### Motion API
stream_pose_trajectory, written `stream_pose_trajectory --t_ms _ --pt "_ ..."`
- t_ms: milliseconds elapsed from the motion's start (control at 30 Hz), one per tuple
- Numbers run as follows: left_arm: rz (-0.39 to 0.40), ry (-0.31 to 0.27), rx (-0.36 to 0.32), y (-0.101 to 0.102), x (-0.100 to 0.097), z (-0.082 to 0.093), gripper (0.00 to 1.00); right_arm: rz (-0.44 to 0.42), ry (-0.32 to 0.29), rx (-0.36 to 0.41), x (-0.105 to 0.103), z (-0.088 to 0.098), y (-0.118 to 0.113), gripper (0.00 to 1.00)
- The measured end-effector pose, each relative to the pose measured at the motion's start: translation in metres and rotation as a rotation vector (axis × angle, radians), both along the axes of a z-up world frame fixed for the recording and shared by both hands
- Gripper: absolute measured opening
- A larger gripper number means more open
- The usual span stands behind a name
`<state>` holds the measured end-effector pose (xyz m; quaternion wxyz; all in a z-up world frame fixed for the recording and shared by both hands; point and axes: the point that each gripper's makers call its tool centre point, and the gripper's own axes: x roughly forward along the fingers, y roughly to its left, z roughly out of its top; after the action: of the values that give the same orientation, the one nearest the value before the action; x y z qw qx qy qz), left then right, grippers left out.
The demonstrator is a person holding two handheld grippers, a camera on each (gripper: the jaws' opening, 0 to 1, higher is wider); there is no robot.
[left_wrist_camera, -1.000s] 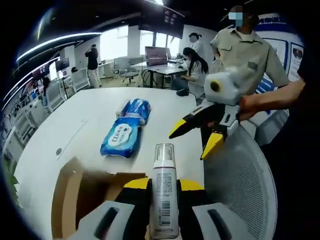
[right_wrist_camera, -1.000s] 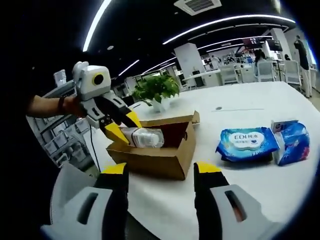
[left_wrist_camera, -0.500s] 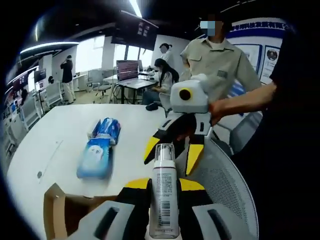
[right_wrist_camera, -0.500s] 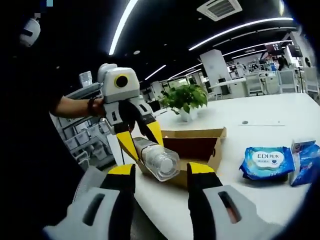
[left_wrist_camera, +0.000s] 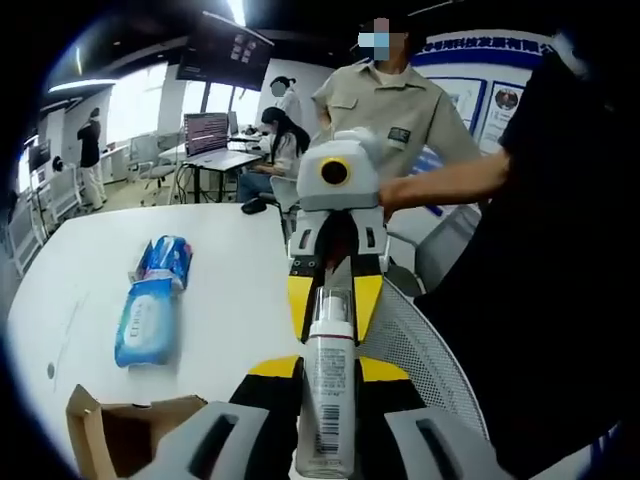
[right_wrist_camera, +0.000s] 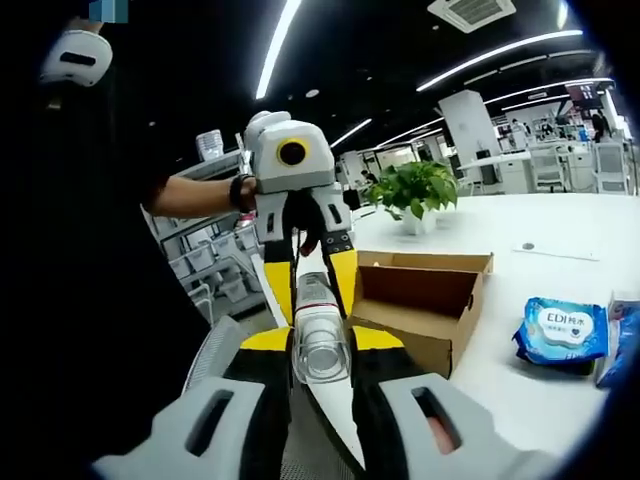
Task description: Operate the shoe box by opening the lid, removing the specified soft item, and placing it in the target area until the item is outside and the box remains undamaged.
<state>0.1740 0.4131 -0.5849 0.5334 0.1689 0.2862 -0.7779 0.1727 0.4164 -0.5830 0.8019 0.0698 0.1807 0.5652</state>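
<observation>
I see one white table (left_wrist_camera: 230,280), round-edged, with one open cardboard box (right_wrist_camera: 425,300) near its edge, lid flaps up. A mesh chair (left_wrist_camera: 420,350) sits just beside the table, below both grippers. Four people stand or sit in the room behind, well apart from the table. One potted plant (right_wrist_camera: 415,190) stands on the table beyond the box.

Two blue soft packs (left_wrist_camera: 148,315) lie on the tabletop, touching end to end, outside the box.

One clear bottle (left_wrist_camera: 327,395) hangs in the air between the two tools. My left gripper (left_wrist_camera: 325,375) pinches its body, cap pointing away. My right gripper (right_wrist_camera: 320,345) has its jaws closed in against the bottle's base end, so both hold it at once.
</observation>
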Motion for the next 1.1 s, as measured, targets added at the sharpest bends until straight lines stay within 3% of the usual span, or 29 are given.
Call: stream_pose_trajectory --t_ms 167,433,700,1100 --pt "0.001 0.018 0.016 -0.001 -0.004 -0.01 0.2 0.007 -0.015 -0.054 -0.002 -0.007 -0.002 0.18" --pt "0.075 0.017 -0.008 -0.007 0.009 -0.008 0.26 -0.093 0.026 -0.031 0.01 -0.013 -0.024 0.18" --pt "0.238 0.004 -0.059 -0.003 0.034 -0.003 0.27 -0.199 0.057 0.003 0.018 -0.015 -0.064 0.18" --pt "0.517 0.014 -0.096 0.027 0.066 -0.007 0.28 -0.358 0.091 0.062 0.023 -0.015 -0.117 0.18"
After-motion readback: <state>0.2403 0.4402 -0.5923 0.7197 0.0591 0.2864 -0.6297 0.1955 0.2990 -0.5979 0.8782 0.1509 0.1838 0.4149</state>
